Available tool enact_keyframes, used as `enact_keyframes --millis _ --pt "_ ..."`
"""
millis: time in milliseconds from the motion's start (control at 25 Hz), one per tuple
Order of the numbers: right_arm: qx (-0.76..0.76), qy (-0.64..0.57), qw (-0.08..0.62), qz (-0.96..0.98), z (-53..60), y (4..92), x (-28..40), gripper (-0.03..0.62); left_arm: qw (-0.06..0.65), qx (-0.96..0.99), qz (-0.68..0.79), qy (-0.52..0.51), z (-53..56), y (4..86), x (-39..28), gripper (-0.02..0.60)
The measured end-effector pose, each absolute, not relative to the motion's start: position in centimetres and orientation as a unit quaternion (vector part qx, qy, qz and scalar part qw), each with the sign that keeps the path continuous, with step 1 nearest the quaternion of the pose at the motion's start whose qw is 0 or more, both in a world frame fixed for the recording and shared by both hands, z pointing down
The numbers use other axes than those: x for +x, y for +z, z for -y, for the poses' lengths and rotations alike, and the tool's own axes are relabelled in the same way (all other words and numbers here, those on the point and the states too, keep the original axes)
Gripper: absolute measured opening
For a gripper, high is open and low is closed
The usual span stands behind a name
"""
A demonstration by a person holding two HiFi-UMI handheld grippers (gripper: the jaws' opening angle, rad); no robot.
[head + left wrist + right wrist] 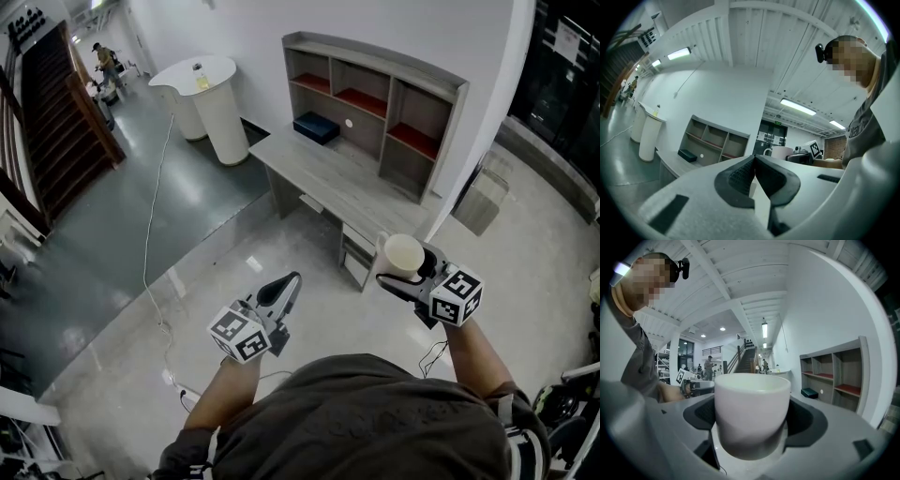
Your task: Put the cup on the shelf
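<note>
Wearer: a person in a grey shirt (pixel 375 422), both forearms reaching forward, one claw in each hand.
Left claw (pixel 287 287): closed, the two dark pads meeting at the tips with nothing between them; it is held low over the floor, pointing toward the table.
Right claw (pixel 405 269): gripping the cup, with a dark pad pressed against each side of its body.
Cup (pixel 404 251): white, upright, mouth up, showing a pale inside from above; it sits in the right claw's grip in the air, just before the near end of the table and well apart from the shelf.
Floor (pixel 281 244): pale and glossy under the claws, darker grey-green farther to the left.
Cable (pixel 148 244): thin and white, trailing across the floor to the left of the left claw.
Table (pixel 323 173): grey wood, long, standing against the white wall, with drawers at its near end.
Shelf (pixel 380 103): a grey unit standing on the back of the table, its open compartments in two rows, some with red floors.
Box (pixel 316 127): dark, lying on the table in front of the shelf's left compartments.
White round table (pixel 214 103): beyond the far end of the grey table, with a small bottle (pixel 199 77) on top.
Stairs (pixel 56 122): dark, rising at the far left.
</note>
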State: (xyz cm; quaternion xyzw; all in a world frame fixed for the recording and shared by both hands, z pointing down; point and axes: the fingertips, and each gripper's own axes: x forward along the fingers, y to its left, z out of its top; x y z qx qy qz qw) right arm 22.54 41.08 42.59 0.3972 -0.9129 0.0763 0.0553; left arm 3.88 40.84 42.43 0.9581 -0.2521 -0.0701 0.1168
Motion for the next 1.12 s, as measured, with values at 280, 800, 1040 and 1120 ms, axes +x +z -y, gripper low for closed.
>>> enact_keyframes --millis 280,800,1040,1120 --pt "0.373 0.076 0.059 0.923 -41.2 42.7 25.5 0.422 0.116 0.95 0.277 -0.082 -41.7 42.1 7.5 0.005" --pt "0.346 0.081 0.065 0.933 -35.1 43.8 23.0 0.422 0.129 0.943 0.296 -0.084 -37.3 44.1 5.5 0.005" --pt "0.357 0.076 0.067 0.929 -26.5 43.9 17.5 0.422 0.127 0.945 0.287 -0.096 -27.5 44.9 -0.2 0.005" --pt "0.364 0.077 0.064 0.926 -23.0 43.9 15.3 0.422 0.123 0.948 0.279 -0.093 -23.5 44.6 -2.2 0.005"
